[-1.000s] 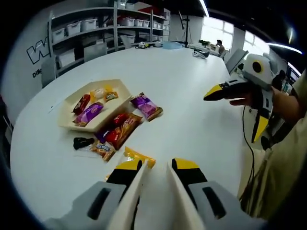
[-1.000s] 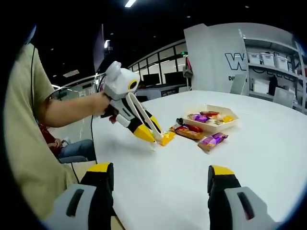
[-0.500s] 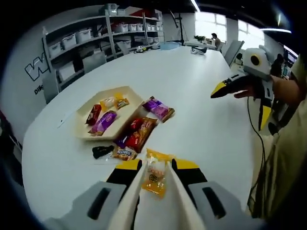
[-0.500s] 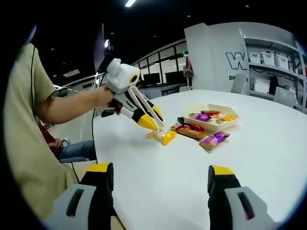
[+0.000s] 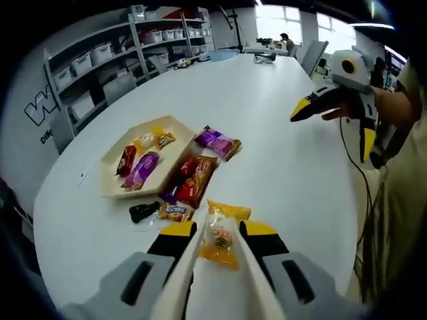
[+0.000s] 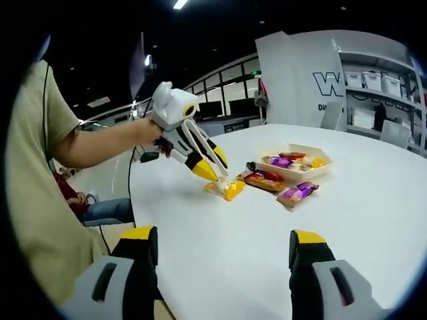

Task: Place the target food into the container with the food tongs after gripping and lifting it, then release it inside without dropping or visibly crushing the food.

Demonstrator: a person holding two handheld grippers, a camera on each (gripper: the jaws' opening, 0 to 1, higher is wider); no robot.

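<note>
White round table (image 5: 280, 167), grey storage shelves with bins (image 5: 100, 60), bright windows (image 5: 283, 13)

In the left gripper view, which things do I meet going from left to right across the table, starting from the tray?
Tray → purple packet outside the tray → the other gripper, held in a hand at the right.
</note>
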